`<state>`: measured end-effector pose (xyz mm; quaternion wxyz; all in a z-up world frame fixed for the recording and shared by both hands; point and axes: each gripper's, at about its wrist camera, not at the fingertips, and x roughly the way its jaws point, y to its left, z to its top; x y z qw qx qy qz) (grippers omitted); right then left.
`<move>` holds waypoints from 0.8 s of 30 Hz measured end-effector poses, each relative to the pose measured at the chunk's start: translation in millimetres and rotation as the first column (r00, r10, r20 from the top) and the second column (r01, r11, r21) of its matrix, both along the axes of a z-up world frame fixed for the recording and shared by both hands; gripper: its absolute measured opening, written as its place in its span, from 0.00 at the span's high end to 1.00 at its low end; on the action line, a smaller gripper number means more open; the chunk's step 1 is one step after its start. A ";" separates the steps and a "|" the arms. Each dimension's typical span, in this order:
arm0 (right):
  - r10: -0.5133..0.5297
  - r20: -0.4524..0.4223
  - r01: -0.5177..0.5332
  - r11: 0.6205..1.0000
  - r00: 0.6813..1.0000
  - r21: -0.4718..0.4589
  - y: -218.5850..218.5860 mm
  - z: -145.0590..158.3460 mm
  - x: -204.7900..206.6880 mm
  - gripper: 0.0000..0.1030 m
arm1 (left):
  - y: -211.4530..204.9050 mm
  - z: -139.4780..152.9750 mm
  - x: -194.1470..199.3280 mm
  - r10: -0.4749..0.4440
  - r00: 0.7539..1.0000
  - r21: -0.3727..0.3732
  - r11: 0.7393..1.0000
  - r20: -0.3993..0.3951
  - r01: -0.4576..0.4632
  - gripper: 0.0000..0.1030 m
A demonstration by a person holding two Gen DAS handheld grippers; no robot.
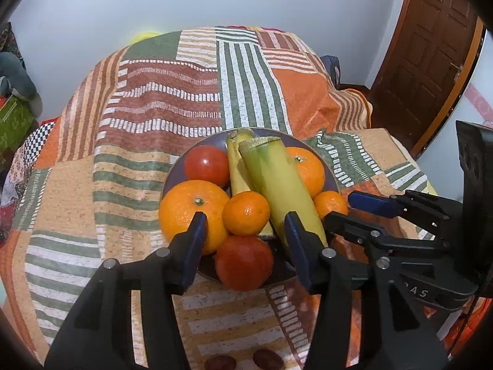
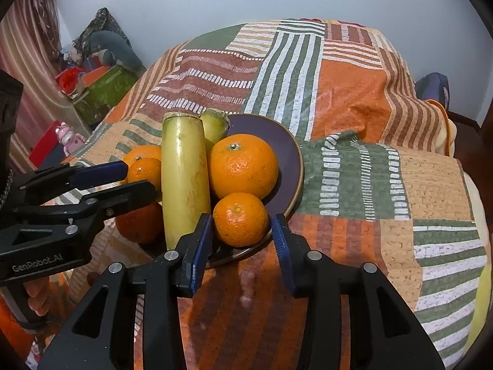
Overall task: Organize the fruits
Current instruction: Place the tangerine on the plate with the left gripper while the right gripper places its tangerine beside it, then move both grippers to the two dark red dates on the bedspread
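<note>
both grippers, left gripper (image 1: 246, 234) and right gripper (image 2: 242, 231), stand spread and pinch nothing (each straddling a small orange (image 2: 240, 223)), apparently just letting go. fruits sit heaped on the purple plate (image 2: 286, 154), bananas (image 1: 277, 185) pointing toward 12 o'clock.

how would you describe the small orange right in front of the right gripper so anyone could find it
Find the dark purple plate of fruit on the striped patchwork cloth. At its near rim, beside the long banana, sits the small orange, below a much larger one.
</note>
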<state>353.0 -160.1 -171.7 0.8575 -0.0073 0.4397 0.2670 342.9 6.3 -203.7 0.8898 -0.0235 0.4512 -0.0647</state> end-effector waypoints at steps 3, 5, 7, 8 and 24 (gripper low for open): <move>-0.005 0.035 0.006 1.000 0.999 -0.007 -1.3 11.3 -6.6 0.59 | 5.9 10.7 -9.3 0.008 1.000 0.001 1.000 0.017 -0.008 0.50; -0.003 0.056 0.003 1.000 0.998 -0.008 -1.7 20.3 -12.4 0.59 | 11.0 19.6 -18.2 0.016 0.999 0.008 1.000 0.033 -0.016 0.50; -0.001 0.068 0.001 1.000 0.998 0.002 -2.5 27.3 -17.0 0.59 | 14.9 26.2 -25.0 0.022 0.999 0.010 1.000 0.044 -0.023 0.50; -0.001 0.073 0.001 1.000 0.997 0.004 -2.0 30.3 -18.9 0.59 | 17.1 30.0 -29.3 0.026 0.998 0.010 1.000 0.050 -0.027 0.50; 0.084 0.112 -0.085 0.996 0.990 0.001 31.0 44.4 -76.5 0.59 | 52.5 36.1 -99.1 0.049 0.999 0.000 0.999 0.016 -0.049 0.50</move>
